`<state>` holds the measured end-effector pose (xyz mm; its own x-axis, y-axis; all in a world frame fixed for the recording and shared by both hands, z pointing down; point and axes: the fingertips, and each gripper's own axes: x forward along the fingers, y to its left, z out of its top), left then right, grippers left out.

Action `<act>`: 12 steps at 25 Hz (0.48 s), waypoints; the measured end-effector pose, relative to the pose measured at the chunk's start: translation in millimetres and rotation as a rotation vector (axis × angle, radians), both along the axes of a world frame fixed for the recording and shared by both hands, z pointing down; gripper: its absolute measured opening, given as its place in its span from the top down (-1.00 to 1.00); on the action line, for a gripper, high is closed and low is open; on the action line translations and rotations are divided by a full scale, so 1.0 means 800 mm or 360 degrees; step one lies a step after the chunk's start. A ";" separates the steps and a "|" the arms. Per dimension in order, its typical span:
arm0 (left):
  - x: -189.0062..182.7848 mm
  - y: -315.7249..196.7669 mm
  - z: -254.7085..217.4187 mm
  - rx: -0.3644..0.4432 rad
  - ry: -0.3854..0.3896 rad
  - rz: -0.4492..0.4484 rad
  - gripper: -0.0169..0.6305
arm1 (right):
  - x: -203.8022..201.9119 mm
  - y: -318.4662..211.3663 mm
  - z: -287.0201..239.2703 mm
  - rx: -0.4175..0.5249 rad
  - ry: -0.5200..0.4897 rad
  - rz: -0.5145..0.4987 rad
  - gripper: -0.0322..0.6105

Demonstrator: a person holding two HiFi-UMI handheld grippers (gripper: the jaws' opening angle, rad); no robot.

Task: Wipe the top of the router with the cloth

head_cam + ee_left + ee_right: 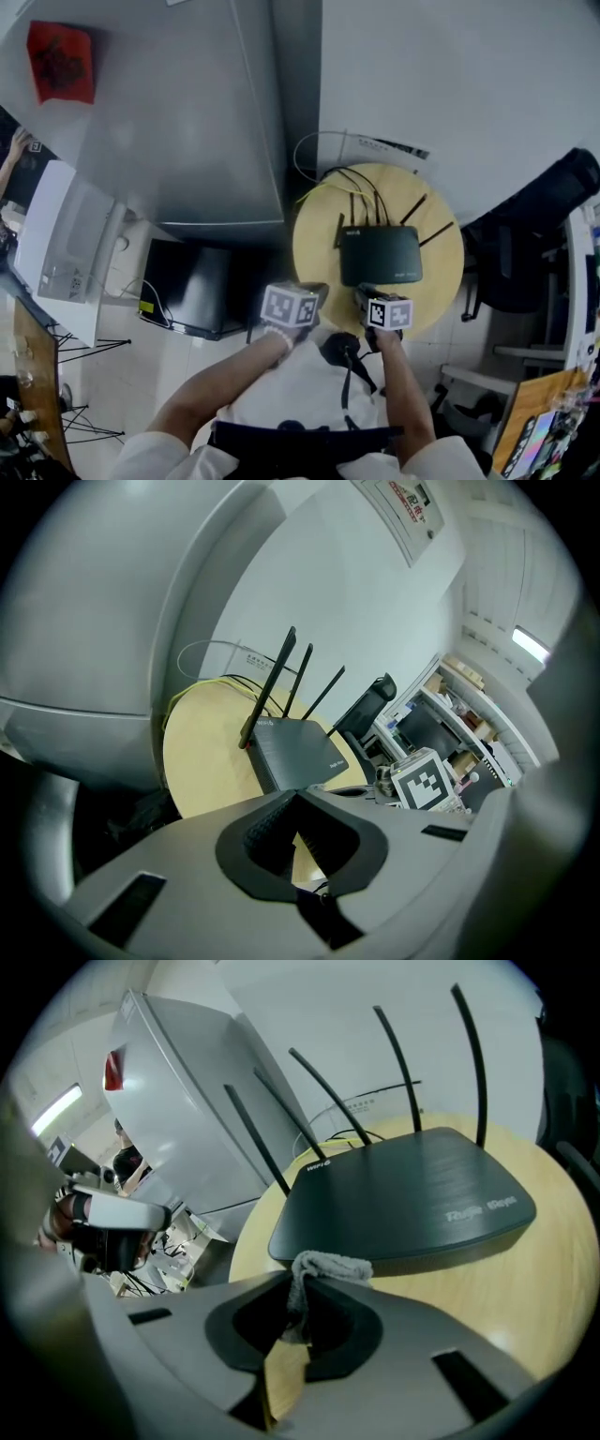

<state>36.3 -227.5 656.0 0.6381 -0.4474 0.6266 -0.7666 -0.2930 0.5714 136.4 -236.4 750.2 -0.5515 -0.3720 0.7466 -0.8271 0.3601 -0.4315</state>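
**Cloth at the router's near edge**

Right tool (302,1288), low centre, is clenched on the cloth (328,1266), just before the router (403,1194) on the round desk (562,1269). Left tool (295,797) — clenched, empty — hangs near the desk's edge.

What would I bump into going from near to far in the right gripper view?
First the right tongs → the cloth pinched in them → the black router → its antennas sticking up → the white wall behind.
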 end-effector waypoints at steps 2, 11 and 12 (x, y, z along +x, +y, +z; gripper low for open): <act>-0.009 0.003 0.001 -0.0001 0.0013 -0.0014 0.96 | -0.014 0.003 0.000 -0.0006 0.0001 -0.0009 0.77; -0.036 0.014 -0.003 0.0005 0.0065 -0.0088 0.96 | -0.069 0.014 -0.004 -0.0009 -0.0019 -0.0059 0.77; -0.038 0.015 -0.003 0.0005 0.0069 -0.0096 0.96 | -0.076 0.016 -0.006 -0.0008 -0.0024 -0.0066 0.77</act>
